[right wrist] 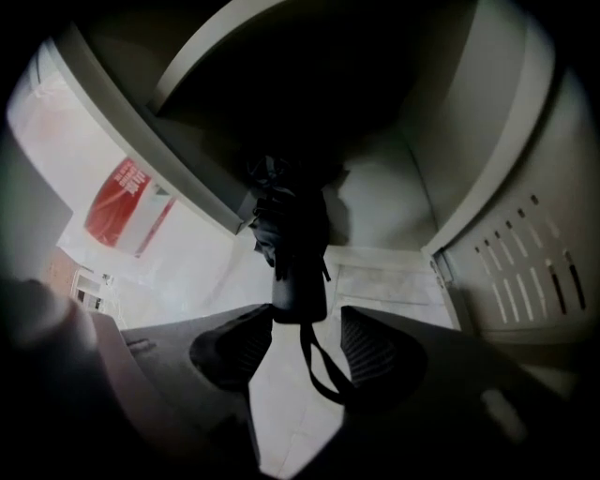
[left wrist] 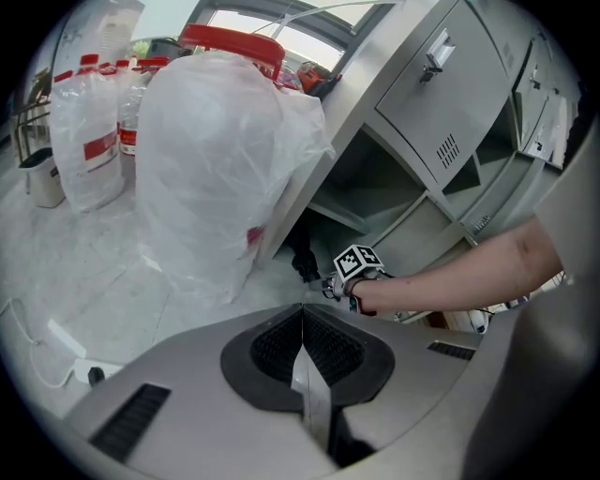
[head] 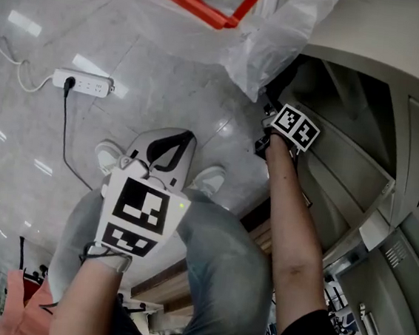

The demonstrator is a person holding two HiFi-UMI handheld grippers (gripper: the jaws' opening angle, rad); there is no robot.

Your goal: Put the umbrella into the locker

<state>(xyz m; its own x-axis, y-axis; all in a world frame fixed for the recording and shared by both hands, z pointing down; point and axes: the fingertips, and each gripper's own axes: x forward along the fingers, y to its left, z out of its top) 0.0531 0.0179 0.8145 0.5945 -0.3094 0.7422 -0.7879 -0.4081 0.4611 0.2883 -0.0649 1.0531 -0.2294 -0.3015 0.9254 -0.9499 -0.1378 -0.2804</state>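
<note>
The black folded umbrella (right wrist: 291, 244) stands in the bottom compartment of the grey locker (right wrist: 384, 211), its handle end towards me and its wrist strap (right wrist: 319, 367) hanging down between the jaws. My right gripper (right wrist: 300, 354) is open, its pads wide apart and clear of the handle. In the head view the right gripper (head: 267, 126) reaches into the low locker (head: 358, 167) opening. The left gripper view shows the umbrella (left wrist: 302, 259) dark just ahead of the right gripper (left wrist: 328, 283). My left gripper (left wrist: 303, 323) is shut with nothing in it, held over the floor (head: 168, 150).
A large white plastic bag (head: 272, 28) leans against the locker's left side. A power strip (head: 84, 81) with a cable lies on the tiled floor. The person's shoes (head: 110, 154) stand below. A vented locker door (right wrist: 530, 272) hangs open on the right.
</note>
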